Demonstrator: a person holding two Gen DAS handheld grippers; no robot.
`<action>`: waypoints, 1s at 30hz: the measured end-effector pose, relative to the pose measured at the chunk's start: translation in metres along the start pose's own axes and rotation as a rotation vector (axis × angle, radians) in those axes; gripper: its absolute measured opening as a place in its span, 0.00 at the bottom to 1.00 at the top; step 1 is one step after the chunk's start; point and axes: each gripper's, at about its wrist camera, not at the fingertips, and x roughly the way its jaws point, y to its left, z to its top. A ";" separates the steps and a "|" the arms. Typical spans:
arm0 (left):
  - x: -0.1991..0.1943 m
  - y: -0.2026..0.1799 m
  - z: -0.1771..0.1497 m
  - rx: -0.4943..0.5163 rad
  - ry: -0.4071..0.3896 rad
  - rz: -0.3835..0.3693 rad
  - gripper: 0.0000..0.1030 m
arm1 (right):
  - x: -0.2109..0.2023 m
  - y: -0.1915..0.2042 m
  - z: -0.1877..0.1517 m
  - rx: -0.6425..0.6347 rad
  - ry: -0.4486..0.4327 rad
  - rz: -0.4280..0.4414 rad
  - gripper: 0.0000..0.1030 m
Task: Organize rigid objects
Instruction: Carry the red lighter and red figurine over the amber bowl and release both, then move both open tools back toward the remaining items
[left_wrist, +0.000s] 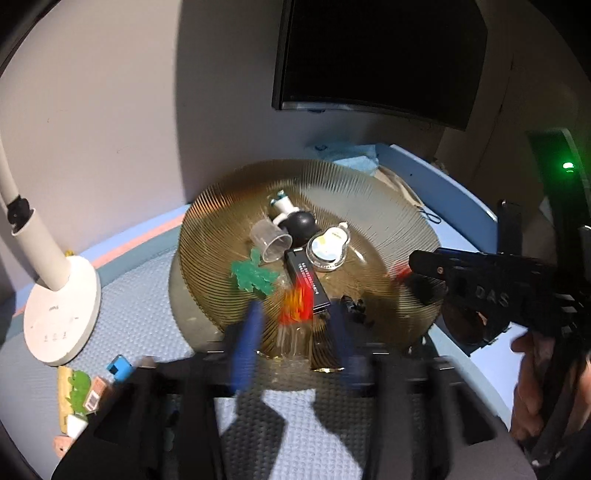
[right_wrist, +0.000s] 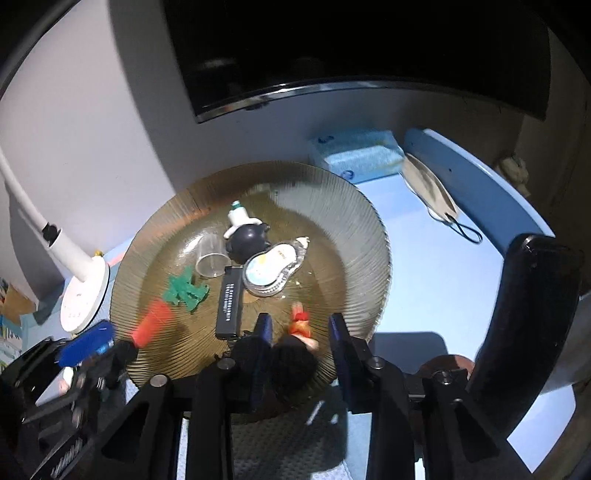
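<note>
A ribbed amber glass plate (left_wrist: 388, 229) (right_wrist: 343, 221) holds a clear cup (left_wrist: 271, 242) (right_wrist: 211, 258), a black-and-white penguin figure (left_wrist: 295, 219) (right_wrist: 245, 236), a clear blister pack (left_wrist: 328, 249) (right_wrist: 273, 269), a black lighter-like box (left_wrist: 308, 282) (right_wrist: 229, 302) and a green toy (left_wrist: 255, 275) (right_wrist: 184, 288). My left gripper (left_wrist: 295, 328) is open over the plate's near rim, a blurred red-orange piece (left_wrist: 295, 304) (right_wrist: 153, 321) between its blue fingers. My right gripper (right_wrist: 300, 332) is open, with a small dark-haired red figure (right_wrist: 301, 332) between its fingers.
A white desk lamp (left_wrist: 55, 295) (right_wrist: 81, 291) stands left of the plate. Small toys and a blue block (left_wrist: 120, 367) lie at the near left. A blue tissue pack (right_wrist: 358, 153) and a face mask (right_wrist: 428, 188) lie behind the plate. A dark monitor (left_wrist: 376, 55) hangs above.
</note>
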 end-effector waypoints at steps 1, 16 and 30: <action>-0.010 0.005 -0.001 -0.010 -0.025 0.012 0.62 | -0.004 -0.003 0.000 0.014 -0.011 0.004 0.34; -0.166 0.159 -0.125 -0.433 -0.139 0.311 0.73 | -0.070 0.128 -0.072 -0.224 -0.091 0.262 0.65; -0.147 0.209 -0.225 -0.520 -0.043 0.436 0.78 | 0.010 0.196 -0.159 -0.384 -0.017 0.264 0.70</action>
